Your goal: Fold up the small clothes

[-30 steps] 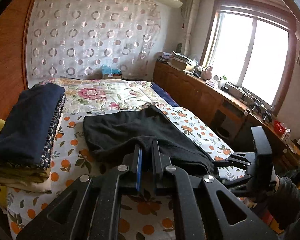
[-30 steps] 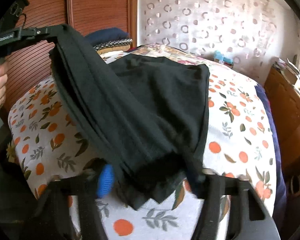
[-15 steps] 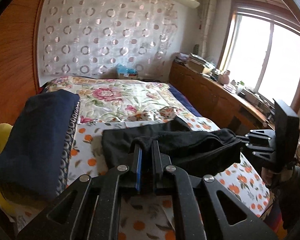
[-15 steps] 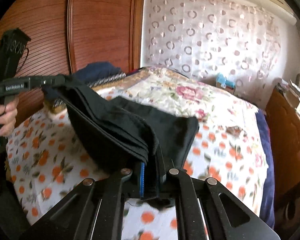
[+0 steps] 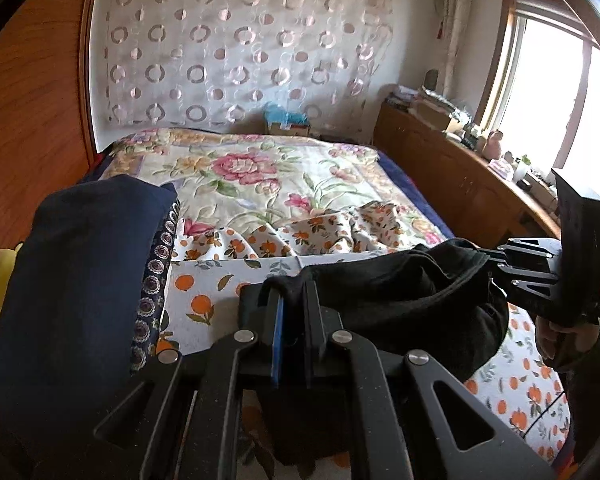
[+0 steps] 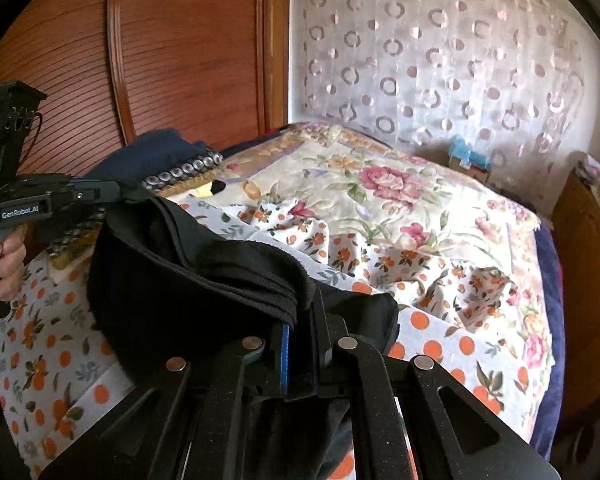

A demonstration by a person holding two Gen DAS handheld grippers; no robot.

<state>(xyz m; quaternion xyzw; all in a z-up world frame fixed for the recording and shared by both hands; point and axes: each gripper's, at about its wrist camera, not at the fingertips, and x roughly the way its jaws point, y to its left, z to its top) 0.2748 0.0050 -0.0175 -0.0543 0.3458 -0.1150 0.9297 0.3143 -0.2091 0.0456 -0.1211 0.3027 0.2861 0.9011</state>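
Observation:
A black garment [image 5: 400,292] hangs folded and sagging between my two grippers, above the orange-print sheet [image 5: 204,300]. My left gripper [image 5: 294,296] is shut on one end of it. The right gripper [image 6: 304,320] is shut on the other end, with layered black edges bunched over its fingers. In the right wrist view the black garment [image 6: 180,292] stretches left to the left gripper [image 6: 134,194], held by a hand. In the left wrist view the right gripper [image 5: 494,258] comes in from the right. A stack of folded clothes [image 5: 80,280], navy on top, sits close on the left.
A floral quilt [image 5: 252,168] covers the far half of the bed, with a crumpled orange-print cloth [image 5: 324,228] at its near edge. A wooden panel wall [image 6: 180,48] stands behind the stack [image 6: 160,152]. A cluttered wooden cabinet [image 5: 460,176] runs under the window.
The right gripper's jaws closed on the garment's hanging end. Both grippers lifted the garment off the sheet and carried it up the bed, nearer the folded stack.

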